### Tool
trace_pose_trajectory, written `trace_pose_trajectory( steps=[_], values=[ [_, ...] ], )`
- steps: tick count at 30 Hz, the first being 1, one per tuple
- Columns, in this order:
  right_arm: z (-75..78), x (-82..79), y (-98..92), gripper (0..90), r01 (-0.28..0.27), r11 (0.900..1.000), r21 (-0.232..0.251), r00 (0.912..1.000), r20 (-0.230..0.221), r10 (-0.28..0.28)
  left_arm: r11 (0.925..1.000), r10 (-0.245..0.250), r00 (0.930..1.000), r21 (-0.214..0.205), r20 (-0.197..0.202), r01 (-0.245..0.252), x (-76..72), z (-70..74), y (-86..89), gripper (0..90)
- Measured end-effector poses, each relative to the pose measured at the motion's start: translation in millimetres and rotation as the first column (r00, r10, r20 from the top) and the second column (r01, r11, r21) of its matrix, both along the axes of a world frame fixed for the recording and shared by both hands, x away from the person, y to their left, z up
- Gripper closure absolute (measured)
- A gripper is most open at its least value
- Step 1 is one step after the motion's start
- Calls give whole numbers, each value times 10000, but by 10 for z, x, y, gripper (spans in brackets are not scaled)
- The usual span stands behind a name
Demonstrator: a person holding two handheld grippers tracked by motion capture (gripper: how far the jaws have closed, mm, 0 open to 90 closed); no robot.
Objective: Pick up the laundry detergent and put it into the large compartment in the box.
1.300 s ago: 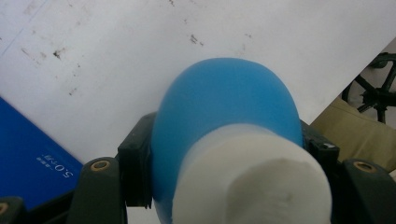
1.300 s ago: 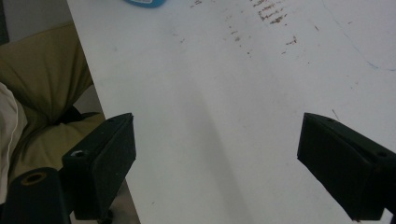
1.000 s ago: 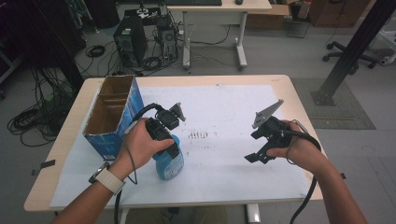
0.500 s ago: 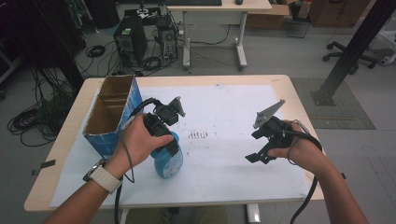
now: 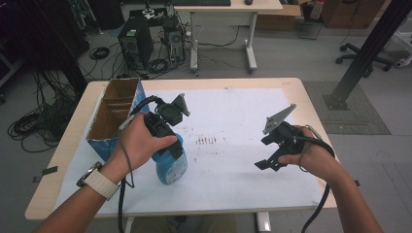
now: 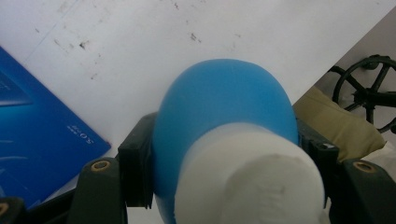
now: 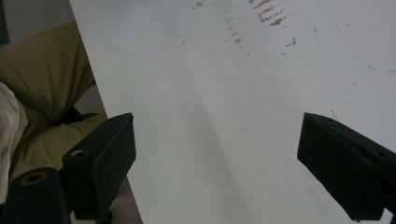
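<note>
A: What is the left gripper [image 6: 219, 154] doing?

B: Its black jaws are clamping the neck of a blue plastic bottle with a white cap [image 6: 224, 116]. From above, that bottle [image 5: 171, 165] is standing on the white sheet-covered table [image 5: 233, 189], just beside an open blue cardboard box [image 5: 114, 119] at the table's left edge.

A: And the right gripper [image 7: 219, 158]?

B: Its jaws are gaping wide with only white table between them. It is hovering over the table's right side [image 5: 273, 148], well apart from the bottle.
</note>
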State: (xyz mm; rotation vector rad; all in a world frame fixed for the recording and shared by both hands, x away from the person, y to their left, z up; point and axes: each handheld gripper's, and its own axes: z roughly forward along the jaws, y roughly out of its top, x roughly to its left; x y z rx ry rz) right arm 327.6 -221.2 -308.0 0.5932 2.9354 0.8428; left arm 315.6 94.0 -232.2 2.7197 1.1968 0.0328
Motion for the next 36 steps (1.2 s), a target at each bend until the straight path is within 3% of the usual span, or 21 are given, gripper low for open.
trace_pose_trajectory(
  steps=[28, 36],
  values=[
    [45, 7, 23, 118, -127, 9999, 53, 9998, 132, 127, 9972, 735, 9973, -120, 69, -734, -37, 372, 59, 372],
    [54, 8, 18, 118, -142, 9999, 27, 9998, 148, 142, 9923, 1237, 9923, -110, 71, -1236, -15, 512, 109, 372]
  ],
)
